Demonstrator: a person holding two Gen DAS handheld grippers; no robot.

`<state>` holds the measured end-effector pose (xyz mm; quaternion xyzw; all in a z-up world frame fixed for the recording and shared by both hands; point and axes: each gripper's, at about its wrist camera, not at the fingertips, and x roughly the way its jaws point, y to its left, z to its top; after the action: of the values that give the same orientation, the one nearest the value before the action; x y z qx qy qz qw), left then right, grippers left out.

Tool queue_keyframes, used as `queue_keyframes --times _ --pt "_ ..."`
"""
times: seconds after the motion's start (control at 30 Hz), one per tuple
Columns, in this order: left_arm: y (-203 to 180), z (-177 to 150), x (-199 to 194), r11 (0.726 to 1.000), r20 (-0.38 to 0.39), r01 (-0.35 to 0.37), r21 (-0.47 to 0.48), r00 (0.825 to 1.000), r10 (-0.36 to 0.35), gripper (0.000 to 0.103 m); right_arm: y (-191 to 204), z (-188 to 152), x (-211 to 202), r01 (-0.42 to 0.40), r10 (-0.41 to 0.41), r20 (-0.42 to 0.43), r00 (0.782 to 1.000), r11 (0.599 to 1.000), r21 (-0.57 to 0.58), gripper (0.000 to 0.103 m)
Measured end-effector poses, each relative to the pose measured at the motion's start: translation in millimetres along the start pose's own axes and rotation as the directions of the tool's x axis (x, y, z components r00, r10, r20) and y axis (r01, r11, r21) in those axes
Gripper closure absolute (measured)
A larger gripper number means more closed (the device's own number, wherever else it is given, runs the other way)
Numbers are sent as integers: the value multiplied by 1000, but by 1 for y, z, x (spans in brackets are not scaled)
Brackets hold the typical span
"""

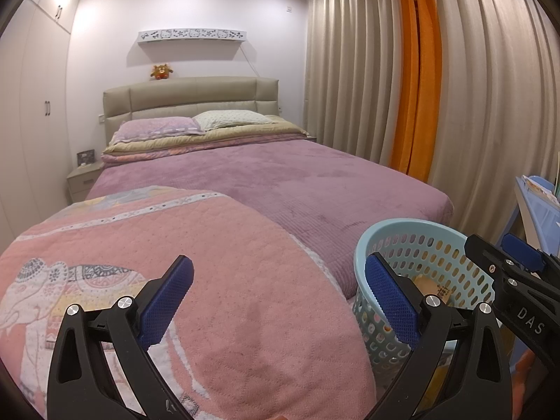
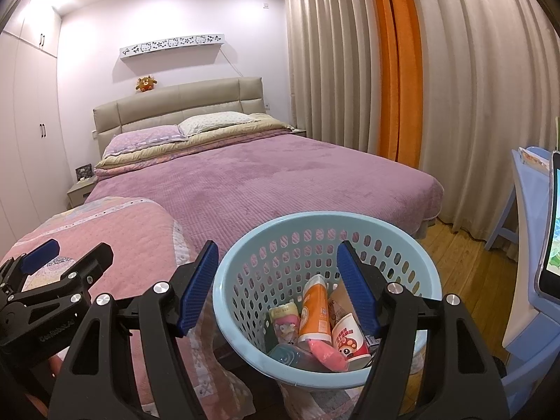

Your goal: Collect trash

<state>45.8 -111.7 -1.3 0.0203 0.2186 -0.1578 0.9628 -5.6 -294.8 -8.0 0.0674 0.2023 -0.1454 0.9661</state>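
A light blue perforated basket (image 2: 245,255) stands on the floor by the foot of the bed; it also shows in the left wrist view (image 1: 413,225). Inside it lie an orange bottle (image 2: 315,311), a paper cup with a cartoon print (image 2: 350,337), a pink wrapper (image 2: 327,353) and a small pink packet (image 2: 285,323). My right gripper (image 2: 278,287) is open and empty, just above the basket's near rim. My left gripper (image 1: 280,295) is open and empty over the pink elephant quilt (image 1: 210,262), left of the basket.
A bed with a purple cover (image 1: 280,182) fills the middle. Beige and orange curtains (image 2: 402,70) hang at the right. A blue desk (image 2: 525,245) with a tablet (image 2: 553,231) stands at the far right over wooden floor (image 2: 465,262). A wardrobe (image 1: 31,122) and nightstand (image 1: 82,182) are left.
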Motion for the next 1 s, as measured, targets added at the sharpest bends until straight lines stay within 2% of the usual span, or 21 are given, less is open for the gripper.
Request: queue_keyframes --times 0.37,0.63,0.77,1.0 --pt "1 -2 0 1000 -2 -4 -7 1000 4 8 -1 3 -3 5 -5 15 1000 1000 -4 37" --pt "0 3 -5 991 17 -133 24 991 133 8 -3 12 -22 7 -8 59 998 1000 11 37" --pt "5 8 -19 998 -9 -62 3 998 62 8 -5 13 -27 3 -3 64 998 1000 9 37" --pt "10 12 -43 998 -2 -59 -2 998 59 7 -5 16 -34 -20 20 51 999 1000 7 37"
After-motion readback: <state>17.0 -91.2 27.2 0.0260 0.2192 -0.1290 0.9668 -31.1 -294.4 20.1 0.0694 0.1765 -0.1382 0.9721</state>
